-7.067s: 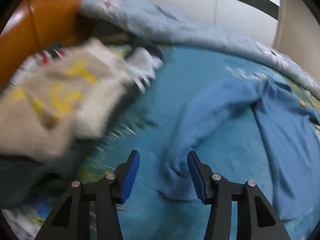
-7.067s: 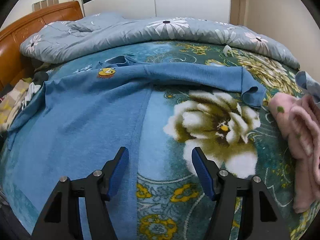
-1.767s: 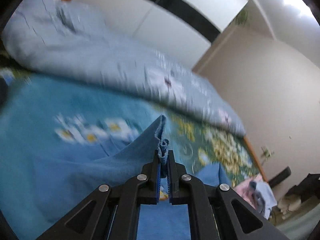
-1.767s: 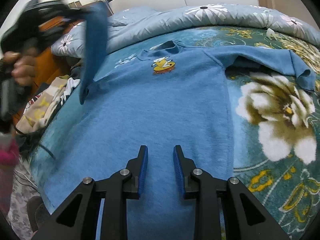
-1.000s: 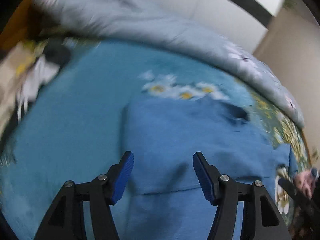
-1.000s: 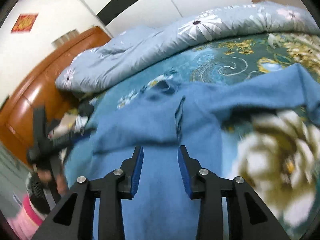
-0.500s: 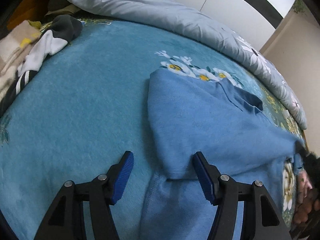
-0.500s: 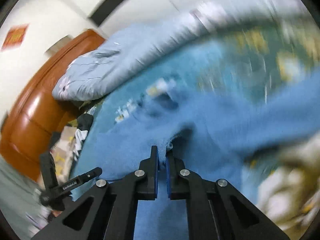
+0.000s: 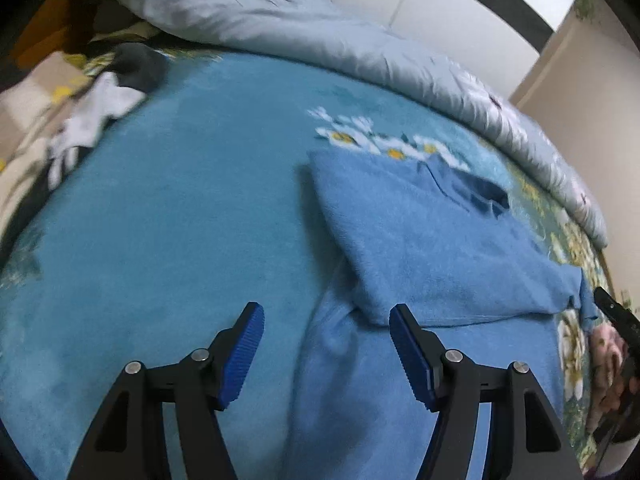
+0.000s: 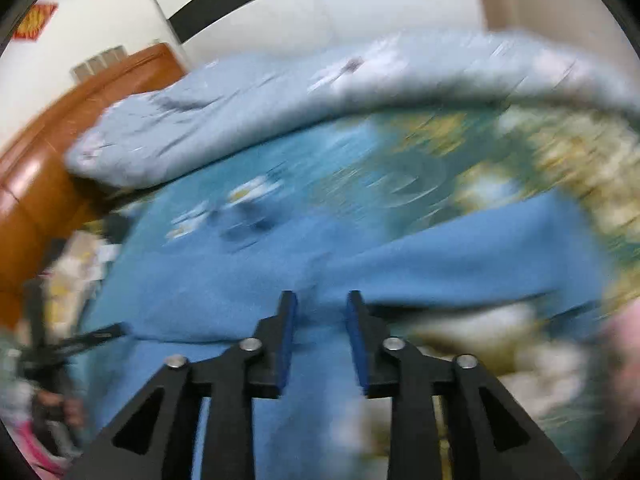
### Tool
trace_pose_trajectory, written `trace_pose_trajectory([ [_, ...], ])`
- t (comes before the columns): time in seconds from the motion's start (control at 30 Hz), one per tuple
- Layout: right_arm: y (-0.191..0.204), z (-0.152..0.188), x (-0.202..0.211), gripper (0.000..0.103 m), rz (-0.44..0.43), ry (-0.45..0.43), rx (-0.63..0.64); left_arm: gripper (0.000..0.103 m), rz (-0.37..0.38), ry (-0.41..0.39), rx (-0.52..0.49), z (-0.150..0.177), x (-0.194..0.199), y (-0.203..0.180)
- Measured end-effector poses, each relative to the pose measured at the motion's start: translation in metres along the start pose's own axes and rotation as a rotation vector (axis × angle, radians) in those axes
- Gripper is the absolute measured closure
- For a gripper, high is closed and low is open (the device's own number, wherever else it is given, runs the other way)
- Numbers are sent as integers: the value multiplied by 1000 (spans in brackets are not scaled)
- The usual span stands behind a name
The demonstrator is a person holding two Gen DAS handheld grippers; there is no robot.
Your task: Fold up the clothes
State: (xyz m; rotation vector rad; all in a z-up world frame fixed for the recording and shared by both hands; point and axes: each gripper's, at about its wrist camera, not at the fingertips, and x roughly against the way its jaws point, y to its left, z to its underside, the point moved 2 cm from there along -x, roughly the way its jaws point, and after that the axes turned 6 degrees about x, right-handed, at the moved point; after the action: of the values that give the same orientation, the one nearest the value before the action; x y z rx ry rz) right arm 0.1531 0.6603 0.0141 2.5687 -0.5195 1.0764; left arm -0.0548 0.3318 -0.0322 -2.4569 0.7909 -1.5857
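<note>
Left tongs wide apart, empty, hovering over the near left edge of the blue shirt. Right tongs part open, nothing between the pads, low over the same shirt; view blurred.

Shirt lies flat mid-bed on the teal floral blanket; its left side is folded in over the body, collar toward the far side. The right sleeve looks not yet folded.

Next fold, likely: pinch the sleeve by its edge, single layer only, carry it across to meet the folded side, keep edges parallel.

Clothes pile at the bed's far left corner, grey quilt along the far edge.
</note>
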Motion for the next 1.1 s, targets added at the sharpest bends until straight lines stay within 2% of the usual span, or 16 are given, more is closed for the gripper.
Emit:
trace_pose_trajectory([
  [0.1, -48, -4, 14, 61, 302, 40, 7, 34, 25, -30, 70, 8, 16, 19],
  [0.13, -63, -4, 15, 59, 368, 67, 2, 34, 45, -30, 98, 11, 18, 25],
  [0.17, -73, -1, 11, 59, 365, 98, -12, 34, 62, -22, 122, 14, 19, 29],
  [0.23, -86, 6, -1, 59, 286, 148, -46, 34, 95, -5, 168, 21, 20, 38],
  [0.3, -91, 11, -11, 59, 248, 179, -48, 34, 92, 18, 177, 26, 21, 42],
  [0.43, -96, 11, -22, 59, 296, 223, 17, 34, 49, -1, 167, 32, 31, 51],
  [0.5, -105, 11, -23, 60, 257, 224, -13, 34, 52, -4, 193, 35, 32, 58],
  [0.6, -114, 11, -21, 99, 198, 214, -84, 34, 65, 7, 227, 39, 30, 66],
  [0.73, -100, -3, 5, 100, 59, 156, -85, 34, 61, 3, 195, 38, 32, 64],
  [0.9, -83, -61, 96, 100, -155, -10, -117, 34, 84, 11, 206, 37, 29, 68],
  [1.0, -46, -96, 149, 100, -274, -32, -29, 34, 95, 5, 203, 34, 30, 71],
  [1.1, 6, -119, 176, 100, -378, -25, 97, 34, 109, -3, 212, 31, 31, 75],
])
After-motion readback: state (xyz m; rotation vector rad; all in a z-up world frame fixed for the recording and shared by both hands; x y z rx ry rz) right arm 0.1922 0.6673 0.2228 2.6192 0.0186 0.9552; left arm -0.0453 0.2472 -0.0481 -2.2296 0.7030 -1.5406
